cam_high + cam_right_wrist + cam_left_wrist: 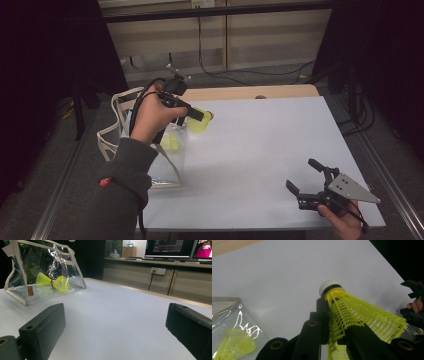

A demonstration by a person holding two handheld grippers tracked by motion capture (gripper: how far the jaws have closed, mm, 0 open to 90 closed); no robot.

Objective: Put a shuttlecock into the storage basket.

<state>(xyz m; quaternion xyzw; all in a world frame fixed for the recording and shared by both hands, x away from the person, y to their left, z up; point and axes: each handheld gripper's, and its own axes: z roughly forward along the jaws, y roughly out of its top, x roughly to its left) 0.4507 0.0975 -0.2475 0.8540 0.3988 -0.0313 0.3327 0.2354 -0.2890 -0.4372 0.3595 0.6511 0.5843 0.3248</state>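
Yellow shuttlecock [359, 315] pinched by skirt in left gripper [197, 116], cork tip fwd, held just beyond clear bag [150, 165] mouth. Two more shuttlecocks [53, 282] lay inside bag. Right gripper [306, 181] sat well apart near table [260, 145] edge, jaws spread, nothing btwn. Risk: mesh skirt was squashed, could deform or slip; soft bag could tip if bumped on entry.

jaws: right gripper [113, 332] wide apart, nothing between
surface: white table [112, 305]
far left: clear pouch [27, 293], upright, cream trim
inside pouch: two yellow shuttlecocks [52, 281], touching
background: monitors [170, 248] on a counter
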